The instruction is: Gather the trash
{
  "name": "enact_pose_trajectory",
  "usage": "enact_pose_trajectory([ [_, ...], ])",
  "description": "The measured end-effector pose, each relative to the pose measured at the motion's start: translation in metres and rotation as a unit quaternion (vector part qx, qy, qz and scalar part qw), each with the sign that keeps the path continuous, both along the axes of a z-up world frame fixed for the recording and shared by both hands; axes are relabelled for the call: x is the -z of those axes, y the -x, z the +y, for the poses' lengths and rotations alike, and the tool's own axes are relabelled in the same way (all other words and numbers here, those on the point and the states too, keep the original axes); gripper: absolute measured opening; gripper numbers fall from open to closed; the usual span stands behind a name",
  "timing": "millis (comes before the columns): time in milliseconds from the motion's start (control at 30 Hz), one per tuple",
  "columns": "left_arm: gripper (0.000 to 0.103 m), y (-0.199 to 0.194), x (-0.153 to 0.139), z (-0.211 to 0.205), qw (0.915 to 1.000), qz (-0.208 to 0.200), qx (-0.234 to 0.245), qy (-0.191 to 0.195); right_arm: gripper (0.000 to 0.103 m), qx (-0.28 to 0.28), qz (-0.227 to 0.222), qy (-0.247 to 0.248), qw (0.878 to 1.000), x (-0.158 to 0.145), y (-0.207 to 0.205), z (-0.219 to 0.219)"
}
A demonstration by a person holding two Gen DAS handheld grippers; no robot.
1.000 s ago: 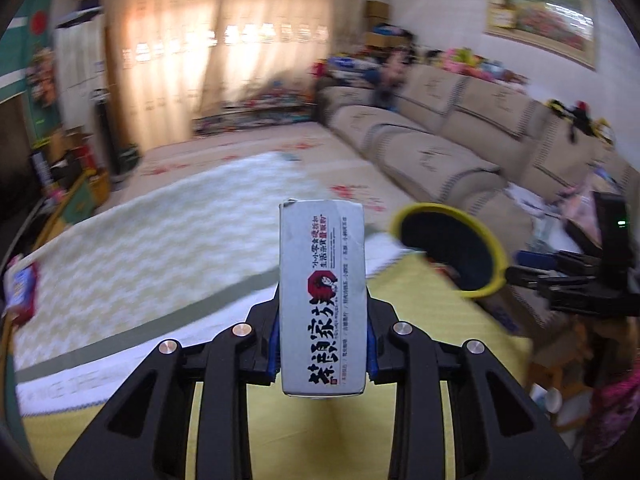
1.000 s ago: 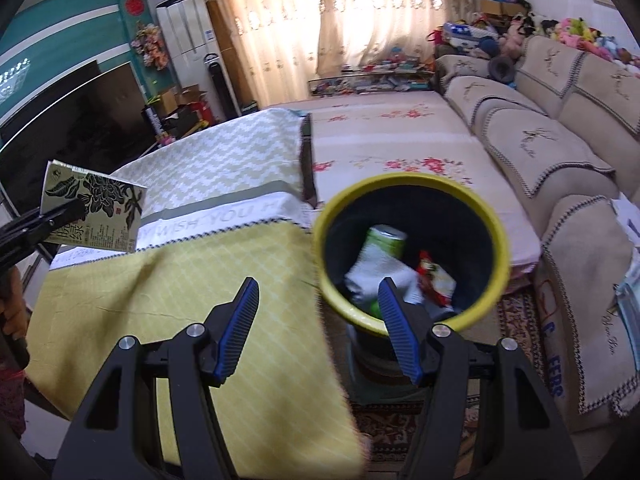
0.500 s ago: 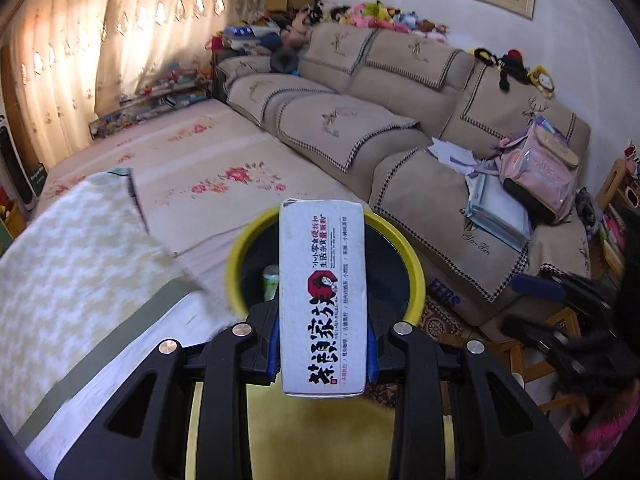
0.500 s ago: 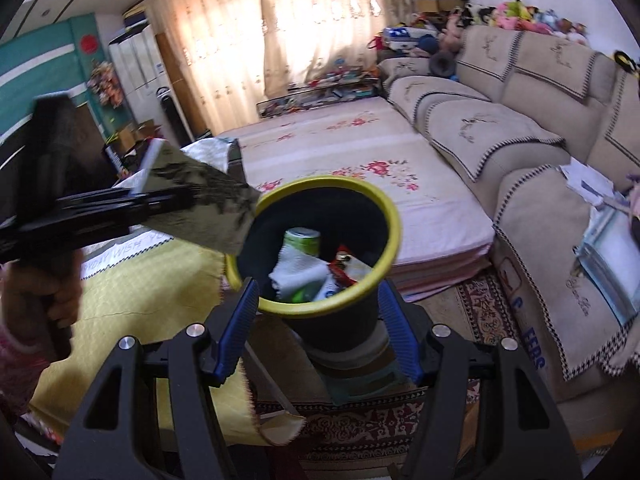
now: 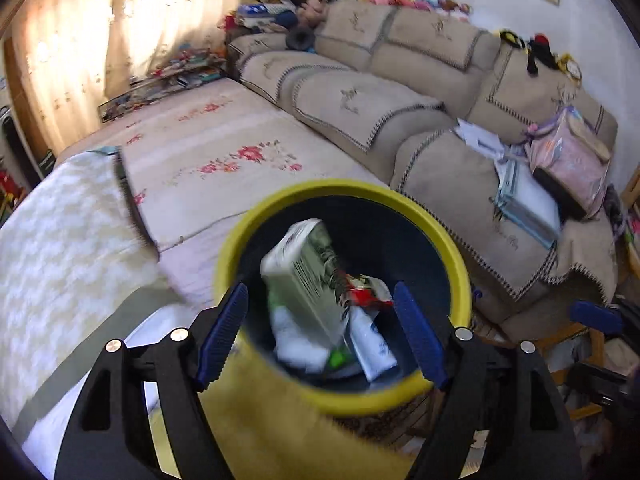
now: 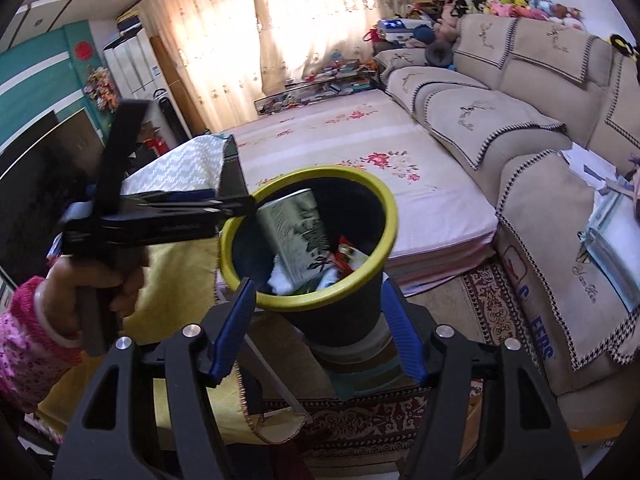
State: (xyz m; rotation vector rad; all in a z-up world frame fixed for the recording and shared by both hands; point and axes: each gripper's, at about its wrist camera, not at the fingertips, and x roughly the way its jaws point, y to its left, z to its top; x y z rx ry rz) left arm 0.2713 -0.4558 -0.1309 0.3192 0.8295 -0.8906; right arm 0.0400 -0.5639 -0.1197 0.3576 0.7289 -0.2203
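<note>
Left wrist view: the left gripper [image 5: 320, 332] hangs over the yellow-rimmed bin [image 5: 460, 264], jaws opening, nothing between them. The carton [image 5: 308, 276] tilts inside on other trash. The right gripper [image 6: 316, 328], parted and empty, could knock the bin over.

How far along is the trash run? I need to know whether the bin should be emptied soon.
Done: the yellow-rimmed bin already holds a bottle, wrappers and tissue. In hand: the left tongs are opening above it with nothing between their pads, and the printed carton is tipped inside the bin. The right tongs are open and empty. No other loose trash shows in either view.
</note>
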Motion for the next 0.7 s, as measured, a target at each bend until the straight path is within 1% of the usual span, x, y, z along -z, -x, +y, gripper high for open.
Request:
enact_pose_trajectory([
  [33,0.084,0.006,-0.008,0.013,0.9999,-0.006,-0.006,0.009,0.064,-0.007,0.001,0.003,1.0,0.0,-0.002,0.005],
  [67,0.088,0.013,-0.017,0.028,0.9997,-0.013,-0.011,0.02,0.064,-0.011,0.001,0.004,1.0,0.0,-0.004,0.008],
  [100,0.094,0.021,-0.027,0.045,0.9991,-0.022,-0.018,0.031,0.064,-0.016,0.0,0.004,1.0,0.0,-0.006,0.011],
  [133,0.098,0.031,-0.036,0.066,0.9983,-0.035,-0.029,0.038,0.065,-0.024,-0.002,0.004,1.0,0.0,-0.008,0.017],
  [233,0.098,0.06,-0.061,0.127,0.9946,-0.061,-0.072,0.044,0.068,-0.044,-0.004,0.006,0.999,-0.001,-0.014,0.032],
  [300,0.098,0.077,-0.069,0.161,0.9903,-0.077,-0.106,0.046,0.07,-0.055,-0.006,0.011,0.998,-0.002,-0.016,0.042],
  [333,0.098,0.089,-0.073,0.186,0.9864,-0.088,-0.132,0.042,0.073,-0.059,-0.008,0.012,0.998,-0.004,-0.017,0.045],
  [367,0.098,0.096,-0.074,0.202,0.9837,-0.094,-0.149,0.038,0.075,-0.064,-0.011,0.015,0.998,-0.006,-0.017,0.051],
  [433,0.098,0.112,-0.076,0.238,0.9756,-0.107,-0.19,0.029,0.085,-0.072,-0.018,0.022,0.997,-0.011,-0.018,0.062],
  [500,0.098,0.125,-0.077,0.269,0.9667,-0.114,-0.228,0.027,0.09,-0.08,-0.03,0.032,0.996,-0.02,-0.016,0.073],
  [533,0.098,0.134,-0.078,0.29,0.9605,-0.113,-0.253,0.029,0.093,-0.085,-0.035,0.038,0.995,-0.024,-0.014,0.079],
  [567,0.098,0.139,-0.078,0.304,0.9569,-0.113,-0.266,0.032,0.094,-0.089,-0.041,0.048,0.994,-0.029,-0.012,0.086],
  [600,0.098,0.147,-0.08,0.322,0.9504,-0.112,-0.288,0.037,0.095,-0.092,-0.047,0.06,0.993,-0.036,-0.008,0.094],
  [667,0.098,0.158,-0.083,0.351,0.9408,-0.113,-0.317,0.041,0.096,-0.097,-0.058,0.078,0.991,-0.045,-0.002,0.105],
  [700,0.098,0.161,-0.084,0.359,0.9378,-0.114,-0.325,0.042,0.096,-0.099,-0.064,0.085,0.989,-0.05,0.002,0.11],
])
